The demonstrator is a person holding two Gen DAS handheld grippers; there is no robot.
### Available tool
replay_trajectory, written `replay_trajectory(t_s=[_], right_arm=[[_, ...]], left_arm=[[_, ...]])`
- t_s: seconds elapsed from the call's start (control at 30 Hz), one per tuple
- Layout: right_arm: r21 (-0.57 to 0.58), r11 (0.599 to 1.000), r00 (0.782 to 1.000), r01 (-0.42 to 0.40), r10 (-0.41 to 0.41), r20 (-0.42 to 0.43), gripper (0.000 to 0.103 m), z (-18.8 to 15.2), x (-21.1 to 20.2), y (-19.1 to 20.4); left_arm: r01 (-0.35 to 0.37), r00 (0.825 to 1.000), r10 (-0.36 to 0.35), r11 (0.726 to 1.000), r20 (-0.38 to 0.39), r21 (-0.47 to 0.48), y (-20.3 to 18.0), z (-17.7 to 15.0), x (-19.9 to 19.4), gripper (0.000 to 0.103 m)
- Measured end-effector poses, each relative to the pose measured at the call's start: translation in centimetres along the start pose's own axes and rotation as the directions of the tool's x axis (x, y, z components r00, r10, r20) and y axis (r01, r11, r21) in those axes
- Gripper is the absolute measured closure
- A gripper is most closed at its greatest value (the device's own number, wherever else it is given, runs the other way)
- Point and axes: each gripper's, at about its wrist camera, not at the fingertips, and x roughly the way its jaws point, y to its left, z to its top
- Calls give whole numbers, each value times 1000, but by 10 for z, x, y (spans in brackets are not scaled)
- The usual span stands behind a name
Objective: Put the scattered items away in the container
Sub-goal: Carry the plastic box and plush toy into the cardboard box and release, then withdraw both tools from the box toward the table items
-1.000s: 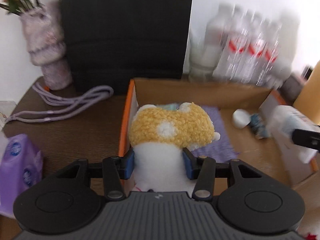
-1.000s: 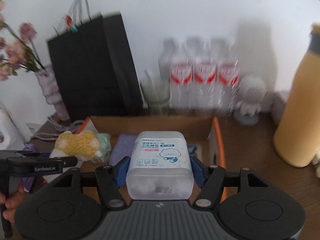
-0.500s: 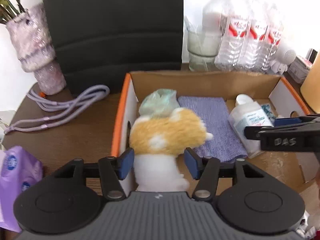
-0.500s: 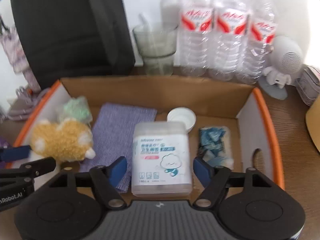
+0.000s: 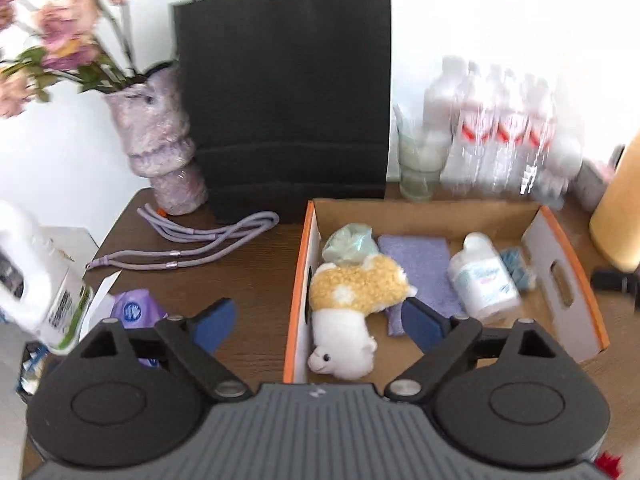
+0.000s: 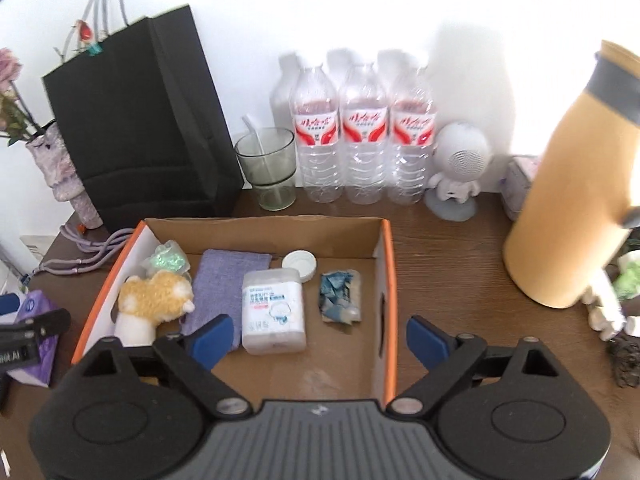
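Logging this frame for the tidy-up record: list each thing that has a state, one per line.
left tool: open, empty
right tool: open, empty
cardboard box: open-topped, holding items
plush toy: lying in box, released
cotton swab container: lying flat in box
purple cloth: flat in box
glass cup: upright
water bottles: upright

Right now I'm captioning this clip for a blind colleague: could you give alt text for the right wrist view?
An open right gripper hovers over a cardboard box holding a plush toy, purple cloth and white cotton-swab container. Behind it on the wooden table stand a black paper bag, glass and three water bottles.
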Motion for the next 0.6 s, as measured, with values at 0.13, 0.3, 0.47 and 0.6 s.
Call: replay_trajectory(t_s=[0.13,0.3,0.47,0.6], right_arm=[[-74,996,962,-48,65,264,10,-35,-49,22],[-215,974,794,65,80,603,3,-98,-81,52],[-214,976,798,52,88,596,3,-107,-88,59],[-189,981,797,45,79,599,3,-143,-108,60]], left_arm=[[47,937,-37,999,348,-21,-4,-41,-51,0],[123,869,-92,992,486,-32,-8,-82,-75,0],[92,865,-77,996,497,-7,-4,-91,-91,0],[61,881,-53,998,470,-2,2,-135,-115,0]])
